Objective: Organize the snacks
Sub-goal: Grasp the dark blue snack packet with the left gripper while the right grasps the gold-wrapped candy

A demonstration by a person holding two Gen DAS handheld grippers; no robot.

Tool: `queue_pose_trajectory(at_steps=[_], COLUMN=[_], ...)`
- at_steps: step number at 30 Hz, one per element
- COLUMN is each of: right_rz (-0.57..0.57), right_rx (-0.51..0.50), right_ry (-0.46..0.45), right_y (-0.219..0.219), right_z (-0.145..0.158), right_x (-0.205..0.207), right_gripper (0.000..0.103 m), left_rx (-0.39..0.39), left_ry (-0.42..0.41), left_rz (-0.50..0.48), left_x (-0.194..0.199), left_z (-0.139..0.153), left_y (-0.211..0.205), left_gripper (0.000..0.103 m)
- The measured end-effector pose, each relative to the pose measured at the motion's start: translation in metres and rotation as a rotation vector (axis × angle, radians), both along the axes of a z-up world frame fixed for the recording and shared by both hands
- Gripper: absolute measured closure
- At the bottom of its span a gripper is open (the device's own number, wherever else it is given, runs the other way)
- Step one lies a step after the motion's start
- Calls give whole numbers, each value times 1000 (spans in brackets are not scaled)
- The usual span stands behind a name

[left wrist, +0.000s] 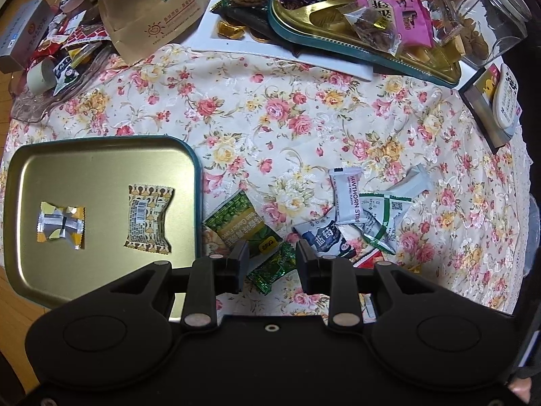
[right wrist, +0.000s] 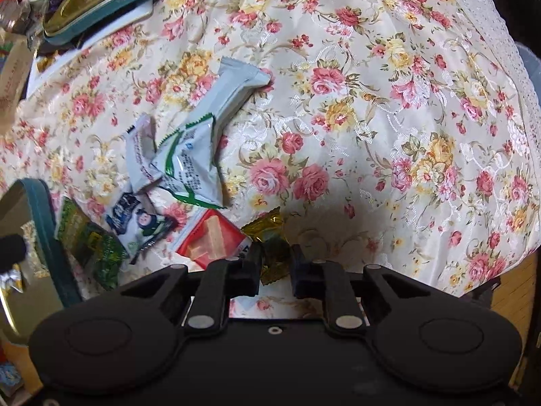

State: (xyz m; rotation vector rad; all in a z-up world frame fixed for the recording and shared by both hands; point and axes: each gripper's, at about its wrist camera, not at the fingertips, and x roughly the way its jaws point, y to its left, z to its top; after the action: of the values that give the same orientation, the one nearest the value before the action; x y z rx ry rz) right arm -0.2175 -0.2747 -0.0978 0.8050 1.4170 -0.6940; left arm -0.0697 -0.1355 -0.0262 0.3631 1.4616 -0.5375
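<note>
Left hand-held gripper (left wrist: 272,260) jaws parted, empty, over green pea packet (left wrist: 241,225) at 6 o'clock beside tin tray (left wrist: 101,149). Right hand-held gripper (right wrist: 275,265) jaws apart around gold candy (right wrist: 270,237), grip uncertain.

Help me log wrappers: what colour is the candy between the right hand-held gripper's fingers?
Gold-yellow with green, a shiny candy; clearest in the right wrist view.

Warm indoor light, fisheye-warped edges
</note>
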Motion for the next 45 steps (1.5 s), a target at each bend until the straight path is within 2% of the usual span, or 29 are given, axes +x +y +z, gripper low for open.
queue_pose_trajectory(at_steps=[6,14,17,20,24,30,33,37,42,45], right_rz=[-48,-41,-47,-70,-86,-83,-66,-33,-23,-48], right_rx=[8,-23,-62,-52,-36,-136,-121,-125,-178,-160], right_ry=[-104,-235,-263,-295,-337,-347,-377,-414,-419,-418], right_y=[-8,-8,-10,-15,-18,-15,-13,-7,-3,-8], right_z=[38,91,109,121,133,151,157,168,173,170], right_x=[0,-3,-11,-20,-29,-34,-35,-42,-49,-48], right_gripper=[85,85,85,85,85,85,85,85,85,85], left_rx=[-6,-35,-35,-27,-11,17,0,12,58,69], left_ry=[14,64,59,44,28,-3,-15,-52,-84,-84], left_rz=[-20,-10,0,-3,7,38,56,27,70,81], left_x=[-8,-17,-21,-25,-29,-28,-28,-36,-39,-40], left_z=[-7,-20,-24,-29,-41,-54,-54,-56,-67,-72], left_y=[-12,-26,-31,-36,-40,-38,-38,-47,-47,-48], left_gripper=[63,63,63,63,63,63,63,63,63,61])
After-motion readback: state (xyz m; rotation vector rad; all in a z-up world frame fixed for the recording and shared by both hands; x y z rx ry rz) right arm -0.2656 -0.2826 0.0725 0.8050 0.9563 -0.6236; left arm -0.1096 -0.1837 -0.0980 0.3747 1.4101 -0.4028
